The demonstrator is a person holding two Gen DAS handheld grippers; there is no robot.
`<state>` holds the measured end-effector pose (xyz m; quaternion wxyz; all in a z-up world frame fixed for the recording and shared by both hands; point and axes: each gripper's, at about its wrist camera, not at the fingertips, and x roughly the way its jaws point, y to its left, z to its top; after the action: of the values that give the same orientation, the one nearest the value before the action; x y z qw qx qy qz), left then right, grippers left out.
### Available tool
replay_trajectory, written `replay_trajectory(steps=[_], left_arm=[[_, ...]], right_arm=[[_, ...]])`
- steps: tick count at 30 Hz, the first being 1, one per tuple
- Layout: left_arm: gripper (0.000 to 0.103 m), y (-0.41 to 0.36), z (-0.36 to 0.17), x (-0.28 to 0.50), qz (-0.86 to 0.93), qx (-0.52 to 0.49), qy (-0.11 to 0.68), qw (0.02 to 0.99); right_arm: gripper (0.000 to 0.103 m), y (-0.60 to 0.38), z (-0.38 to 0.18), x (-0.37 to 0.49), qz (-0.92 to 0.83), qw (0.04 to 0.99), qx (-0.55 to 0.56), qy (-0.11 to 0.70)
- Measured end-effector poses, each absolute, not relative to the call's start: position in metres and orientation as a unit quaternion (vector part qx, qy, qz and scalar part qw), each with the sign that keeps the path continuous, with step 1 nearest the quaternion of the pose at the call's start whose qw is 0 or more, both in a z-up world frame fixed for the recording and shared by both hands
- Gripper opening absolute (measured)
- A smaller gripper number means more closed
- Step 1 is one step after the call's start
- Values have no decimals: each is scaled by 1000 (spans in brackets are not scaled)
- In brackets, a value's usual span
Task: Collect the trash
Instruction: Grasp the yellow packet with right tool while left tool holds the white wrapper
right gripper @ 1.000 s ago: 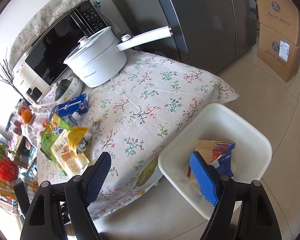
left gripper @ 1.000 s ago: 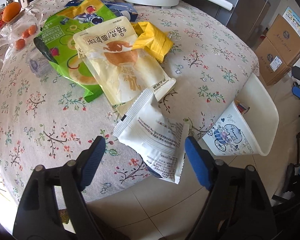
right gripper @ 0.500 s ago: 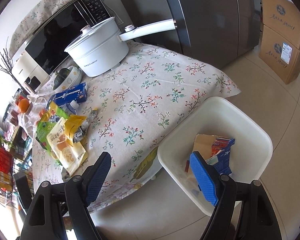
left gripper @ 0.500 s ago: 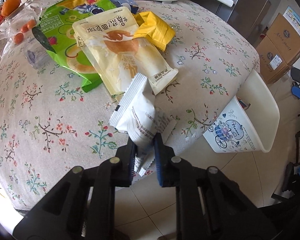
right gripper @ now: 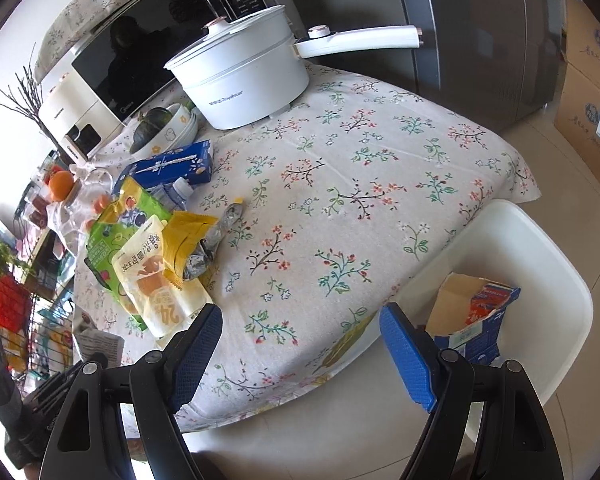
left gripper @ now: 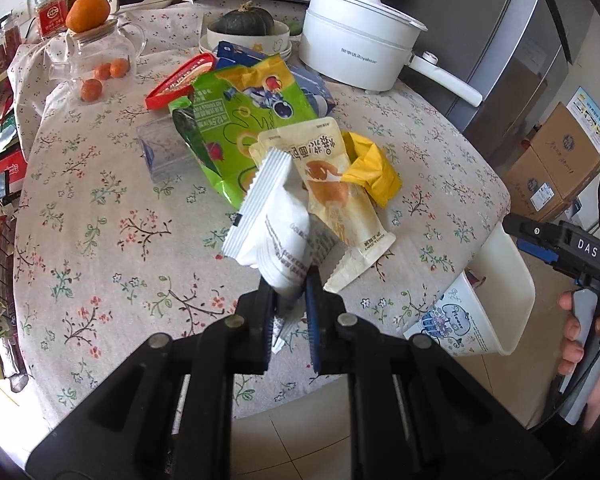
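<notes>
My left gripper (left gripper: 290, 292) is shut on a white snack wrapper (left gripper: 274, 224) and holds it lifted above the table's front edge. Behind it lie a cream pouch (left gripper: 332, 188), a yellow wrapper (left gripper: 374, 170) and a green bag (left gripper: 236, 120). The white trash bin (left gripper: 508, 280) stands on the floor at the right. My right gripper (right gripper: 300, 352) is open and empty, between the table edge and the bin (right gripper: 540, 248). The bin holds a torn blue and red carton (right gripper: 476, 312). The pouch pile shows in the right wrist view (right gripper: 156, 276).
A floral cloth covers the table (left gripper: 100, 220). A white pot (left gripper: 356, 52), a bowl with a squash (left gripper: 244, 28), a glass teapot with oranges (left gripper: 96, 56), a clear box (left gripper: 164, 154) and a blue carton (right gripper: 172, 168) stand on it. Cardboard boxes (left gripper: 556, 168) and a fridge are at the right.
My left gripper shut on the white wrapper and lifted it off the table, tilting up toward the far side. My right gripper stayed open and shifted slightly closer to the table.
</notes>
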<state>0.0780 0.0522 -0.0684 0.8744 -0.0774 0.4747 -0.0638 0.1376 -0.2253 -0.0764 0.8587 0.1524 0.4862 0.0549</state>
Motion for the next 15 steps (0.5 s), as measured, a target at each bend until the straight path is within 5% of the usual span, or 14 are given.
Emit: replay_trajectory(steps=[15], left_arm=[[16,102,-58,90,-17,-106,439,892]], right_arm=[[83,-127,-96,181,114,864,131,472]])
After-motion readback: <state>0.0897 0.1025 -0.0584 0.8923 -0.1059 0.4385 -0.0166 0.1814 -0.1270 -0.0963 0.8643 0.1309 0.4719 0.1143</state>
